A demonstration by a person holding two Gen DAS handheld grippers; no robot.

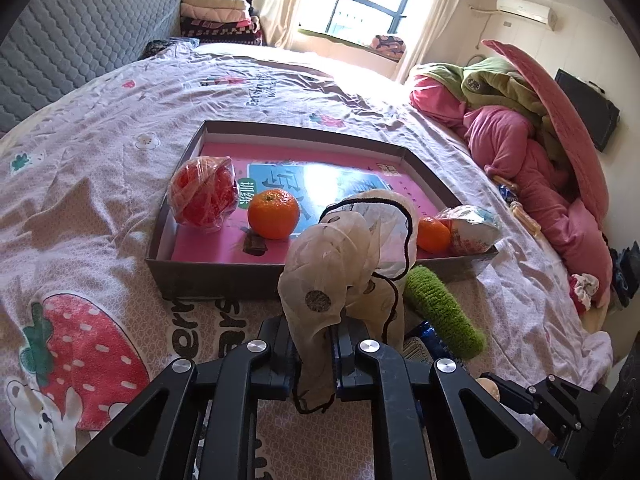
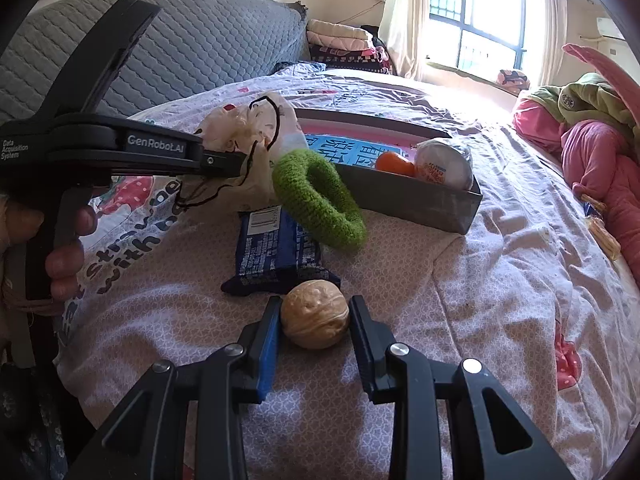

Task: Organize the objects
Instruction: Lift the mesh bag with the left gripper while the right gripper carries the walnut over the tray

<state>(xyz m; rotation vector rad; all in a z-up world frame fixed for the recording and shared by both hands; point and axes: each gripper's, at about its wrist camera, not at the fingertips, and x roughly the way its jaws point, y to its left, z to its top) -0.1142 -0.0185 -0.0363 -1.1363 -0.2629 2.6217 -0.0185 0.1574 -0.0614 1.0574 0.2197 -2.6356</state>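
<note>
My left gripper (image 1: 312, 336) is shut on a sheer cream scarf (image 1: 344, 264) with dark dots and black trim, held just in front of the shallow box (image 1: 216, 276); it also shows in the right wrist view (image 2: 240, 128). The box holds a red wrapped ball (image 1: 202, 196), an orange (image 1: 273, 214), a second orange (image 1: 433, 234) and a white snack pack (image 1: 474, 230). My right gripper (image 2: 314, 320) has its fingers on both sides of a walnut (image 2: 315, 314) on the bed, close to it. A green knitted ring (image 2: 320, 200) and a blue snack packet (image 2: 276, 252) lie beyond the walnut.
The bed has a pink printed sheet (image 1: 100, 160). Pink and green bedding (image 1: 532, 132) is piled at the right. A grey quilted headboard (image 2: 200, 44) stands at the left. Folded blankets (image 1: 216, 16) lie by the window.
</note>
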